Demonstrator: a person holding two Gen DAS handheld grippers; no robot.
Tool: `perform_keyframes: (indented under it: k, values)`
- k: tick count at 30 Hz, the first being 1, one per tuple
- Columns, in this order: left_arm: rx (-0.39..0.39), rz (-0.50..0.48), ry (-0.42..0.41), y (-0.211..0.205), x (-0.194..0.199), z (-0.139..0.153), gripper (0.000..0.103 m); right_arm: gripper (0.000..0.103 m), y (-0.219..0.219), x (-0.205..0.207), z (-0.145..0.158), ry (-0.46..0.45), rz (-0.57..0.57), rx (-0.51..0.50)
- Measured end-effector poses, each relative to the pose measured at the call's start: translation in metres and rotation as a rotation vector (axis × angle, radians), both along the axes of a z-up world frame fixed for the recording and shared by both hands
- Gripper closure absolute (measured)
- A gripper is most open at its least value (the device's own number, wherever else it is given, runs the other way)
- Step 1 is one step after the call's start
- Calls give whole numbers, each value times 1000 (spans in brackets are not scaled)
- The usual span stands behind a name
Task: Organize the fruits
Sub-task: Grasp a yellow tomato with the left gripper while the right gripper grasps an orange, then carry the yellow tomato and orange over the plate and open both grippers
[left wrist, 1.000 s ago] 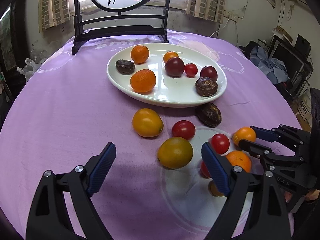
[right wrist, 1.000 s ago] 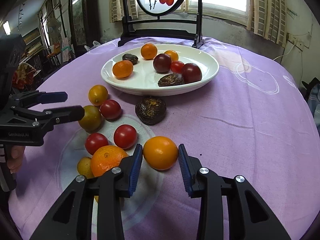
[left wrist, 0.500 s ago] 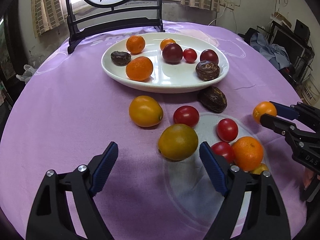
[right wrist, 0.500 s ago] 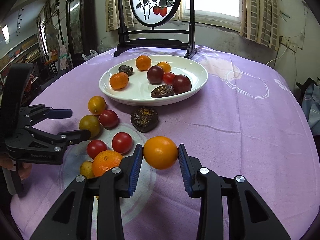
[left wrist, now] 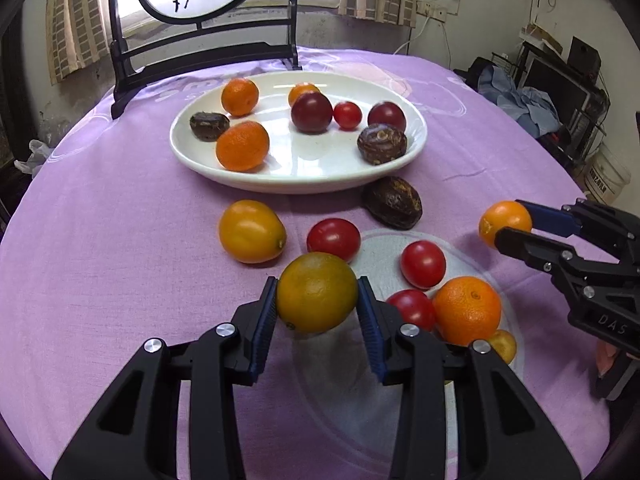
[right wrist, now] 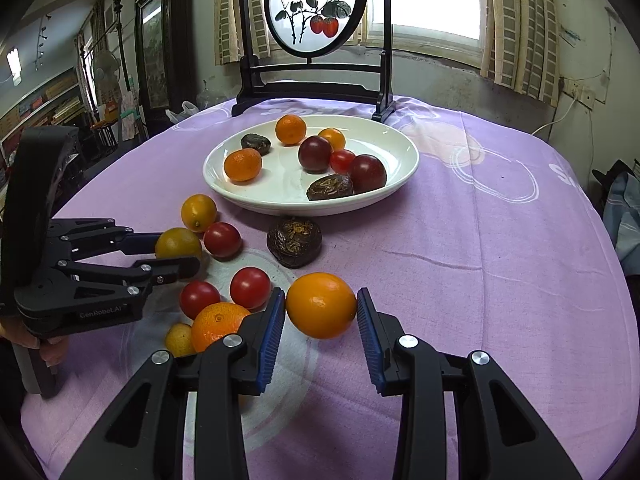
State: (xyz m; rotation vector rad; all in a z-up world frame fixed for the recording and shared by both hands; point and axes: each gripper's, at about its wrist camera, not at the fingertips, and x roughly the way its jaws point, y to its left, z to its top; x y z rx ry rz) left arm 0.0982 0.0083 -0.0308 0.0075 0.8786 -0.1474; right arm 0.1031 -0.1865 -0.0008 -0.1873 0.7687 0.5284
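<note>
My left gripper (left wrist: 317, 294) is shut on a yellow-green citrus fruit (left wrist: 317, 291), seen too in the right wrist view (right wrist: 178, 243). My right gripper (right wrist: 321, 307) is shut on an orange fruit (right wrist: 321, 305) and holds it above the cloth; it also shows in the left wrist view (left wrist: 505, 220). A white plate (left wrist: 280, 178) at the back holds oranges, dark plums, a tomato and brown wrinkled fruits. Loose on the purple cloth lie a yellow fruit (left wrist: 251, 231), red tomatoes (left wrist: 334, 238), an orange (left wrist: 467, 309) and a brown wrinkled fruit (left wrist: 393, 202).
A black stand with a round painted screen (right wrist: 316, 8) stands behind the plate (right wrist: 404, 168). The round table's edge curves away on all sides. Clutter and furniture stand beyond the table at the right (left wrist: 560, 80) and left (right wrist: 60, 112).
My left gripper has moved forward and shut on the yellow-green fruit. My right gripper has lifted the orange fruit higher off the cloth.
</note>
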Motion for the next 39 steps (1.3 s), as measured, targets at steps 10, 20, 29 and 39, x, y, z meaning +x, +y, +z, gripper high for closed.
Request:
perform_keyframes:
  k: [10,20,29,39]
  values:
    - [-44,52,-42,13,2,28,65,66,0,3,10,-31,-29,29]
    - [32,100,-119,19,55,72,65,66,35,37,50,-122,41,54]
    - [56,218,-70,43,120,50,65,66,74,77,29,-50,76,63]
    - [51,272,-38,53,135,26,29,51,82,90,8,-7,60,61]
